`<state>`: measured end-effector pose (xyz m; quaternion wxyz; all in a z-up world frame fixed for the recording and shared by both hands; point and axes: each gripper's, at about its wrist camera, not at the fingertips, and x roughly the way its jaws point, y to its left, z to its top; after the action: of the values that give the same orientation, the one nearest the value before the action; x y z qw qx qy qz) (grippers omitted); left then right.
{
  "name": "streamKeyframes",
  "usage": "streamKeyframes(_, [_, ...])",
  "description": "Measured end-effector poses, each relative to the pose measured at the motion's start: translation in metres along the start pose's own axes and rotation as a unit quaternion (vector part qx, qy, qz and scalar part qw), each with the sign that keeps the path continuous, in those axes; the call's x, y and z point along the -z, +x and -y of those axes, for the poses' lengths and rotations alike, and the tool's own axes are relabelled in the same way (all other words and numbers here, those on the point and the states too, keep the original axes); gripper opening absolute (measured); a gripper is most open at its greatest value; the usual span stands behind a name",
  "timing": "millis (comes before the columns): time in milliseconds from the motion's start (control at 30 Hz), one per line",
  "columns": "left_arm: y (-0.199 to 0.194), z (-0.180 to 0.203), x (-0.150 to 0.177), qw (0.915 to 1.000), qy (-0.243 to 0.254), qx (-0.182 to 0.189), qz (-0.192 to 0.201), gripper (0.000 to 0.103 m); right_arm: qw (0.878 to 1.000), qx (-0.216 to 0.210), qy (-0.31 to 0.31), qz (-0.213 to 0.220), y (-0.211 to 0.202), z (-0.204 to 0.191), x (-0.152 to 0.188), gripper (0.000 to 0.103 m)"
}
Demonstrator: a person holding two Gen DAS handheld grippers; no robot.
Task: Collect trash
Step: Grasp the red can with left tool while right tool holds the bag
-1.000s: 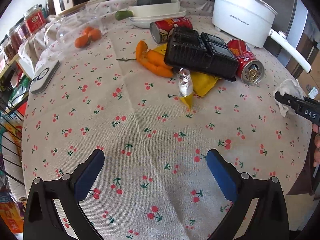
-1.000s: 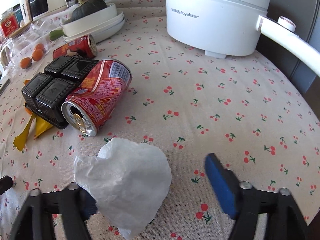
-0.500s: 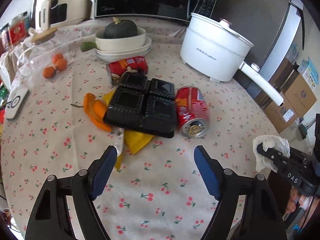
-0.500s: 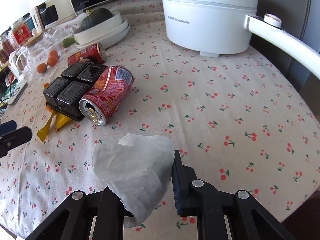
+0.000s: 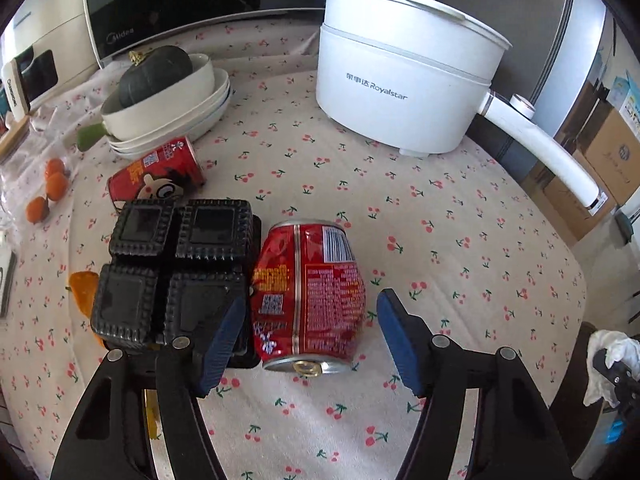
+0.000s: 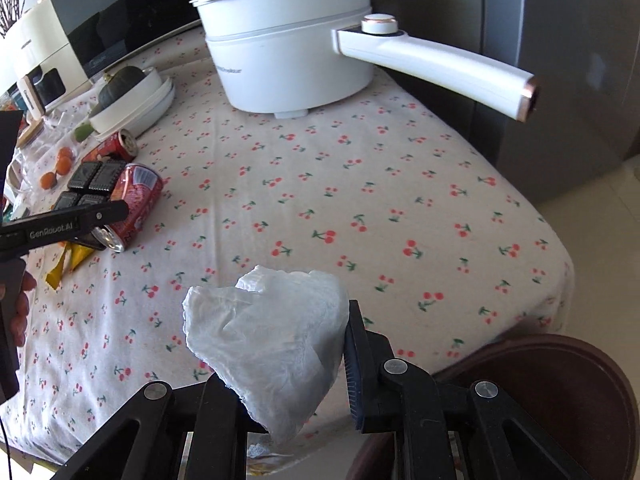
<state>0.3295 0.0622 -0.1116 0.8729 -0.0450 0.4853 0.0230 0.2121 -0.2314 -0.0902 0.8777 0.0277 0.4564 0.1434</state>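
Left wrist view: the left gripper hangs over the dented red can that lies on its side on the counter, the can's silver end toward the camera. The can sits between the blue pads; the jaws are closing on it, and a gap shows between the right-hand pad and the can, so it is not gripped. The left-hand pad is close against the can's edge, though whether it touches is hard to say from this angle. Just beside the can on the left, touching or nearly so, is the black plastic tray, with four square cells.

In the right wrist view the right gripper has its jaws closed on the crumpled white tissue, which is pinched between them above the counter's near edge.

Counted: two red cans, the dented one and a second can lying beyond the tray; one tray; one tissue; one yellow wrapper poking out under the tray; three small oranges; one white electric pot with a long handle; one dark green squash in a stack of white dishes
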Motion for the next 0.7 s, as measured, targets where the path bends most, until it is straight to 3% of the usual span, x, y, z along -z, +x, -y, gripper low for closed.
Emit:
streamKeyframes(167, [0.008,0.008,-0.015,0.9998,0.015,-0.003,-0.011,0.071,1.000,0.006,0.012,-0.001,-0.005,0.017,0.004,0.019])
streamKeyframes(300, [0.020,0.016,-0.017,0.9981,0.045,-0.026,-0.033,0.071,1.000,0.007,0.013,-0.003,-0.005,0.022,0.006,0.020])
streamKeyframes(433, [0.033,0.012,-0.014,0.9969,0.042,-0.041,-0.052,0.070,1.000,0.006,0.006,-0.005,-0.004,0.019,0.006,0.020])
streamKeyframes(533, [0.033,0.009,-0.009,0.9974,0.035,-0.025,-0.057,0.058,1.000,0.004,-0.003,-0.004,-0.005,0.014,0.006,0.020])
streamKeyframes(567, [0.034,0.008,-0.006,0.9974,0.030,-0.015,-0.064,0.049,1.000,0.004,-0.006,-0.004,-0.005,0.013,0.006,0.020])
streamKeyframes(700, [0.022,0.007,0.010,0.9987,0.017,0.007,-0.048,0.048,1.000,0.009,-0.010,-0.004,-0.007,0.011,0.007,0.020])
